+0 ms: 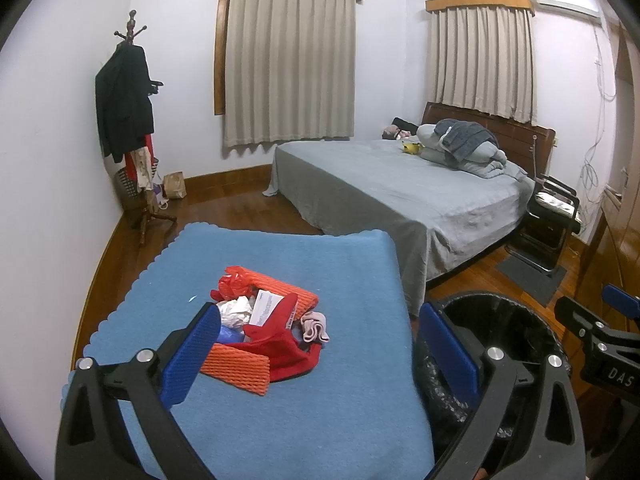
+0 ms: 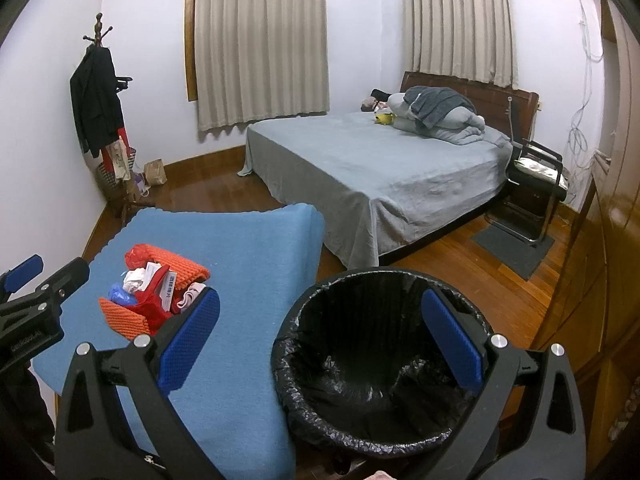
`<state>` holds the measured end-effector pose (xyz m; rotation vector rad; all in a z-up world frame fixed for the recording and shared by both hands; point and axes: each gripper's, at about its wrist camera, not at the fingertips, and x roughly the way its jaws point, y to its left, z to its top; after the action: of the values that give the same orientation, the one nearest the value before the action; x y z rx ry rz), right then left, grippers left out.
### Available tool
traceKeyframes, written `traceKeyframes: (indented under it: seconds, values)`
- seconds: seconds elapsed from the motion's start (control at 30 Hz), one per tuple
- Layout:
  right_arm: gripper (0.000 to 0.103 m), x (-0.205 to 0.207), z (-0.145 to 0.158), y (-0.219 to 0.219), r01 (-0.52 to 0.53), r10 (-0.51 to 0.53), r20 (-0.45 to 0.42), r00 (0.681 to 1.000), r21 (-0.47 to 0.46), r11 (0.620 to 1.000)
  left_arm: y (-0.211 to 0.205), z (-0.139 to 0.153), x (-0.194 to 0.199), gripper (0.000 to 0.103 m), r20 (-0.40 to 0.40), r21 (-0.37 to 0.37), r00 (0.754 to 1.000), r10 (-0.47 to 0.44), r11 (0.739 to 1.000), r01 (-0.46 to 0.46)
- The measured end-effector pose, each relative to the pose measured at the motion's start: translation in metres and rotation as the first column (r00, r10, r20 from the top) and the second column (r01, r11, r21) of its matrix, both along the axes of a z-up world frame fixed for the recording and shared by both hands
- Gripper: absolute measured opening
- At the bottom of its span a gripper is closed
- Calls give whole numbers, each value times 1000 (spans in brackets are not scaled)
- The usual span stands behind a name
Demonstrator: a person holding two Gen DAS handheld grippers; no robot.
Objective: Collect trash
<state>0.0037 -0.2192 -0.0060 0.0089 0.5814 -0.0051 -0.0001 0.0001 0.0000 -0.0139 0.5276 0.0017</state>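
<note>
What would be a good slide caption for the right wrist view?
Open right tool poised above an empty black-lined trash bin, beside a trash pile on a blue mat.

Glossy black plastic bin liner (image 2: 372,380), fuzzy blue mat (image 1: 320,392)

Blue mat (image 1: 320,360) under a heap of orange ribbed foam (image 1: 240,364), red cloth (image 1: 280,344), white crumpled paper (image 1: 234,312), pink rag (image 1: 316,326). Black bin liner (image 2: 360,380), glossy and creased; blue textured pads (image 2: 188,340) on black grippers. Grey bedsheet (image 2: 360,176), beige pleated curtains (image 2: 260,44), brown wood floor (image 2: 460,272).
</note>
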Motion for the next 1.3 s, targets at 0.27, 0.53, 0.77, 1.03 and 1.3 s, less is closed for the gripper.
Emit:
traceKeyframes:
  seconds: [0.27,0.53,0.77,1.03,1.3]
  values:
    - [98,8,-5,10,-14,14,-5,1000,-8,1000,2,1,-3,97,-9,-10,1000,9,1000,-9]
    - [98,35,-27,33,-60,60,-11,998,-6,998,29,-21,19,97,-10,-8,998,64,998,-64]
    - [98,65,-58,61,-122,122,-24,992,7,993,71,-49,37,97,-33,6,989,144,990,-143]
    - [98,111,-97,94,-184,183,-65,981,-5,983,108,-91,67,95,-68,47,977,203,979,-200]
    - [94,161,-141,128,-235,235,-137,962,19,972,137,-137,101,89,-129,46,966,225,974,-221]
